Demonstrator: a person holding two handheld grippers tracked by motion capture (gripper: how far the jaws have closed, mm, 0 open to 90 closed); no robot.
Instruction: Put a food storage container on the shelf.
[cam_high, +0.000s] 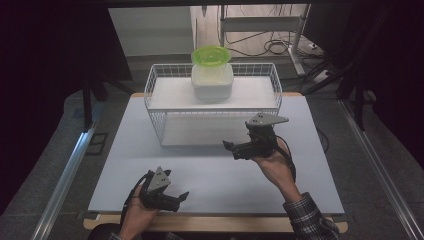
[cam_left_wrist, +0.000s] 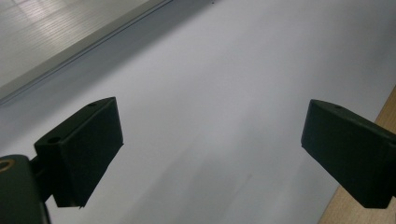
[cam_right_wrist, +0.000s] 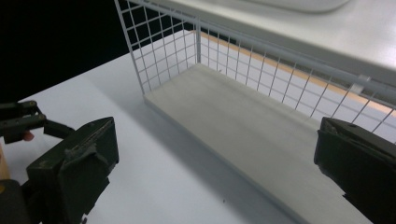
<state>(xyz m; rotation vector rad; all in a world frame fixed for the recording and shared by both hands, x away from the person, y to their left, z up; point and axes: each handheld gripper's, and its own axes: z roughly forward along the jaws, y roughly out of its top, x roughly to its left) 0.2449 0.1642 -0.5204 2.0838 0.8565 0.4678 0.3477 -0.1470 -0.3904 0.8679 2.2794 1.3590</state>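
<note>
A white wire rack (cam_high: 156, 76) with two shelves stands at the back middle of the white table top (cam_high: 210, 175). On its upper shelf sits a white square tub (cam_high: 212, 83) with a bright green lid (cam_high: 211, 55). My right gripper (cam_high: 231, 149) hovers open just in front of the rack's lower right part. In the right gripper view, the right gripper (cam_right_wrist: 215, 158) faces the bare lower shelf (cam_right_wrist: 243, 121). My left gripper (cam_high: 179, 199) is open, low over the table's front left, and the left gripper (cam_left_wrist: 210, 154) has nothing between its jaws.
The table's wooden front edge (cam_left_wrist: 369, 214) lies close to the left gripper. The left gripper (cam_right_wrist: 18, 121) also appears at the far left of the right gripper view. Metal rails (cam_high: 65, 175) run along both sides of the table, and cables (cam_high: 275, 47) lie on the floor behind.
</note>
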